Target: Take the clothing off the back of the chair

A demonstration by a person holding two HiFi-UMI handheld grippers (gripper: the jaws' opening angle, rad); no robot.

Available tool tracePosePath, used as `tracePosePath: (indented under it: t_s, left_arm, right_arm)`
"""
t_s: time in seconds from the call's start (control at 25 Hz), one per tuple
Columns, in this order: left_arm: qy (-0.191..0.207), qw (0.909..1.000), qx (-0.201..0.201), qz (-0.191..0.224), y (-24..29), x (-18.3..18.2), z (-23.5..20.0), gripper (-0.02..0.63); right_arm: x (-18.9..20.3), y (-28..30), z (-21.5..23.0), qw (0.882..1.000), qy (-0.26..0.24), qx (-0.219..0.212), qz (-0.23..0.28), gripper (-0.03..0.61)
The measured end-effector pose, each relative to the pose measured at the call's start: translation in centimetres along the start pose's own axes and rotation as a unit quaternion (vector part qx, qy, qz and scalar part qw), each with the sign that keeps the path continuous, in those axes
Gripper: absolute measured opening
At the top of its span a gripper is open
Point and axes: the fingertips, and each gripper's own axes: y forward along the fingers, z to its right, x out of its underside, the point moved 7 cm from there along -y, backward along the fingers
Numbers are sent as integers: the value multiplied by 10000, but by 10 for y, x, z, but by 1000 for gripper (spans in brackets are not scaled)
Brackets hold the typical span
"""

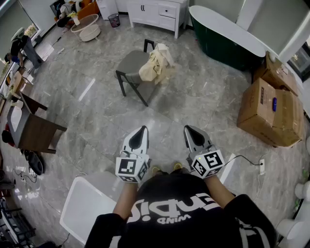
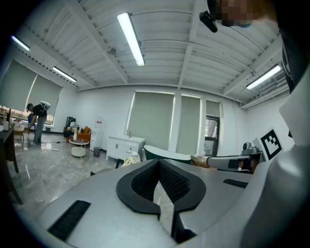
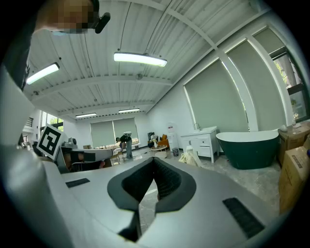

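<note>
A grey chair point(image 1: 131, 63) stands on the marble floor well ahead of me. Cream clothing point(image 1: 156, 65) hangs in a bunch over its backrest. My left gripper point(image 1: 142, 129) and right gripper point(image 1: 188, 129) are held side by side close to my body, pointing roughly level toward the chair and far short of it. Both are shut with nothing between the jaws. The left gripper view shows its closed jaws point(image 2: 158, 161) with the clothing point(image 2: 130, 161) small in the distance. Past the closed jaws point(image 3: 154, 159) in the right gripper view, the clothing point(image 3: 190, 157) is also far off.
A dark green bathtub point(image 1: 227, 38) and a white cabinet point(image 1: 157, 12) line the far side. Cardboard boxes point(image 1: 271, 111) stand at the right, with a power strip point(image 1: 262, 166) on the floor nearby. At the left are a dark wooden table point(image 1: 36, 131) and a person point(image 1: 19, 46). A white seat point(image 1: 85, 203) is beside me.
</note>
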Motion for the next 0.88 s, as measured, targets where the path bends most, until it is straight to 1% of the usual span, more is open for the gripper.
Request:
tracePosePath:
  t_s: [0.2, 0.36, 0.68, 0.88]
  left_arm:
    - [-13, 10000, -6, 12, -1, 2, -7, 14]
    - [-88, 10000, -5, 8, -2, 2, -17, 14]
    - [-88, 9998, 169, -3, -4, 8, -43, 14]
    - [-125, 9996, 248, -52, 7, 15, -60, 14]
  right_arm:
    - [0, 8, -7, 9999, -71, -34, 61, 12]
    - [2, 14, -13, 9999, 42, -21, 90, 12]
    - [11, 30, -36, 10000, -58, -24, 31, 12]
    - [17, 45, -37, 9999, 22, 114, -47, 12]
